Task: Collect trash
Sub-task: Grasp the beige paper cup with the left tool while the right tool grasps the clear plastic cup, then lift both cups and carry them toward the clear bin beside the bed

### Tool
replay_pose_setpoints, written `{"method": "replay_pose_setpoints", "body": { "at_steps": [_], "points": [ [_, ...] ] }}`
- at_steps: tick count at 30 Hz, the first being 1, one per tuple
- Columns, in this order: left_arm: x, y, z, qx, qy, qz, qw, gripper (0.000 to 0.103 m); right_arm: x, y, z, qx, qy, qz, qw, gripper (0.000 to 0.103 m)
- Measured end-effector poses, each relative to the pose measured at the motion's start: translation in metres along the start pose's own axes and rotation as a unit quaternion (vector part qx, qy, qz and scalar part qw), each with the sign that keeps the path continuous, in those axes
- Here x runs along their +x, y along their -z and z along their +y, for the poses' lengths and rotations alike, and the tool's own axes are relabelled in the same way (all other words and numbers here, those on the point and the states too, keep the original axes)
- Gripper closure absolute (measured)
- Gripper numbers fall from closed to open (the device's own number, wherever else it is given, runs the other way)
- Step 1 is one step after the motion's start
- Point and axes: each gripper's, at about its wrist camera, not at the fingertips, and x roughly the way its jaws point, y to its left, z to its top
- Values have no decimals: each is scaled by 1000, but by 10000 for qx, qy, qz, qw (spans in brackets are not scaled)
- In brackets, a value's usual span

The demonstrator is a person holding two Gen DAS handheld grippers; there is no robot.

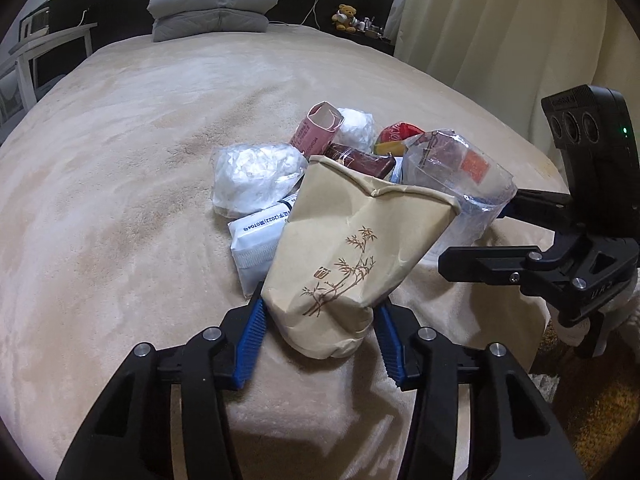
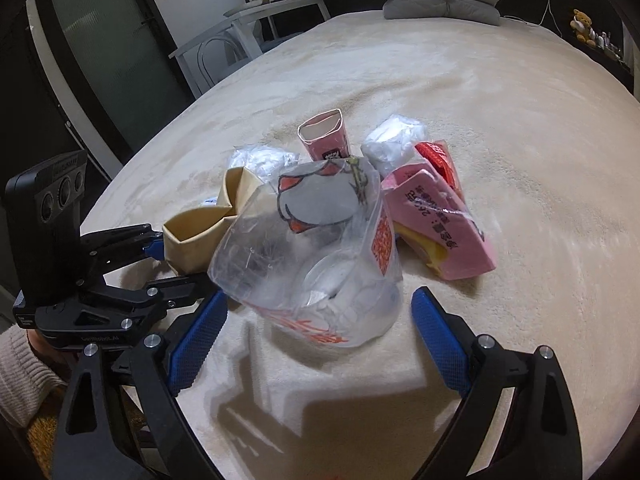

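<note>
A pile of trash lies on the beige bed (image 1: 120,200). My left gripper (image 1: 320,316) is shut on a crushed tan paper cup with a bamboo print (image 1: 352,256); the cup also shows in the right wrist view (image 2: 196,236). My right gripper (image 2: 320,312) is open around a crumpled clear plastic cup with a cat print (image 2: 316,248), its fingers apart from the cup's sides. The clear cup shows in the left wrist view (image 1: 460,176). Behind lie a pink paper cup (image 2: 326,136), white plastic wraps (image 1: 256,176), a pink carton (image 2: 440,220) and a red wrapper (image 2: 436,160).
A white tissue pack (image 1: 256,248) lies under the pile. Grey folded pillows (image 1: 212,8) sit at the head of the bed. A white side table (image 2: 256,24) stands to the left, a teddy bear (image 1: 346,16) on a shelf, curtains (image 1: 500,32) to the right.
</note>
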Motion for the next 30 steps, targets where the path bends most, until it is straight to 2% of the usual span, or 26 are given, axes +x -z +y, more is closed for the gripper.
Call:
{"method": "replay_pose_setpoints", "body": {
  "at_steps": [2,4,18,24,30],
  "points": [
    [0,-1,-1,47,-18,-21,10000,55,0,-3,1,-120,51,-10,9999,24],
    [-1,-1,0,18,-6,-40,10000,56,1,-6,1,-202,166,-43,9997,30],
    [-36,7,1,77,-70,-354,9993,56,-22,2,5,-187,71,-453,9988,32],
    [-59,10,-9,-69,-134,-652,9978,56,-50,10,2,8,-32,-791,9969,32],
    [-84,21,-30,-178,-136,-947,9952,56,-82,34,4,148,6,-1018,9947,32]
  ]
}}
